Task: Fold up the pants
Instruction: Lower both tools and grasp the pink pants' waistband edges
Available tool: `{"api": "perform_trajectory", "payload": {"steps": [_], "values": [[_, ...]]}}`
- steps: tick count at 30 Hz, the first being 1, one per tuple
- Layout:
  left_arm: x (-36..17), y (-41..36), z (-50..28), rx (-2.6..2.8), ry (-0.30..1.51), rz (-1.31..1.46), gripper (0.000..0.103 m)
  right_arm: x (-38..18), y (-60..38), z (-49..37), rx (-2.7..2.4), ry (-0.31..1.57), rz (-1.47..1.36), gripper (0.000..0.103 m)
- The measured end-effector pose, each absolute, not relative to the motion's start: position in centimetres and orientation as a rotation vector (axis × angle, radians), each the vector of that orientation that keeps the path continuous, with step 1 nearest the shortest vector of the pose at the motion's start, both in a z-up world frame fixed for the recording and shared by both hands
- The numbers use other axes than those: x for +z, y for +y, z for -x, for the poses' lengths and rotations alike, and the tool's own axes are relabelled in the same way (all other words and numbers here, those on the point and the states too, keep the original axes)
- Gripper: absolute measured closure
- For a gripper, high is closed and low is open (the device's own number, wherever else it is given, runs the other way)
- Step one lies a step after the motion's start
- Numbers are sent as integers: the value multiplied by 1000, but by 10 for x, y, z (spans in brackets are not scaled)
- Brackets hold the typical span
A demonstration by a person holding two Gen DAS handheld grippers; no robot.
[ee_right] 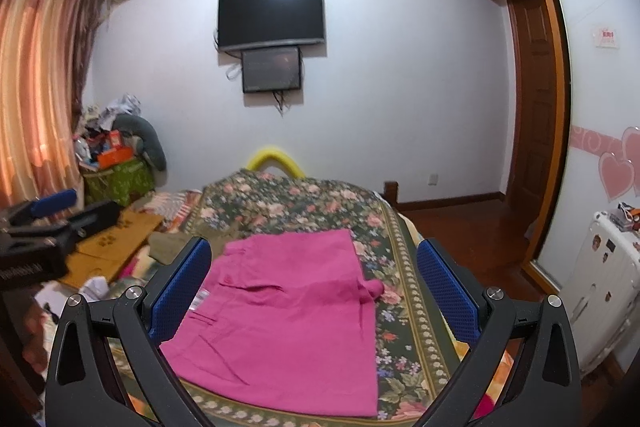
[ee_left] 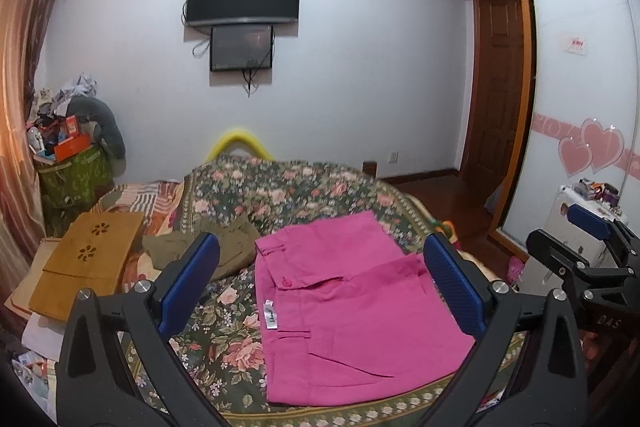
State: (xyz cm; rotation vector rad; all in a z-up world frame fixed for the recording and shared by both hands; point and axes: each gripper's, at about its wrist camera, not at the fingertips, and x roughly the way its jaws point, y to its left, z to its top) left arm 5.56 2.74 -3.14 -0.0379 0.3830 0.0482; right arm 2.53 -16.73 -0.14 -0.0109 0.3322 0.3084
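We hold both grippers, left gripper (ee_left: pixel 320 281) and right gripper (ee_right: pixel 314 287), above the pink pants (ee_left: pixel 352 311) with fingers spread and empty, since the pants lie folded flat on the floral bed (ee_left: pixel 224 331), apparently done.

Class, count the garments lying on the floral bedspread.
2: the pink pants, folded in the middle, and an olive garment beside them to the left. Others may be hidden.

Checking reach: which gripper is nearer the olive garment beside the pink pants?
Left. The left gripper hangs over the pink pants with one finger before the olive garment; the right gripper is farther right.
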Motion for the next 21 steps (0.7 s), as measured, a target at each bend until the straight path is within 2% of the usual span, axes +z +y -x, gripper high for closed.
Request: {"api": "perform_trajectory", "payload": {"steps": [19,20,21], "values": [[-173,116,-227,118,837,64,0,-133,-179,-165,264,787,139,2],[-180,119,-233,119,861,70,0,-137,-179,-171,272,797,137,5],[-187,121,-240,124,885,71,0,-142,-178,-177,280,809,135,13]]}}
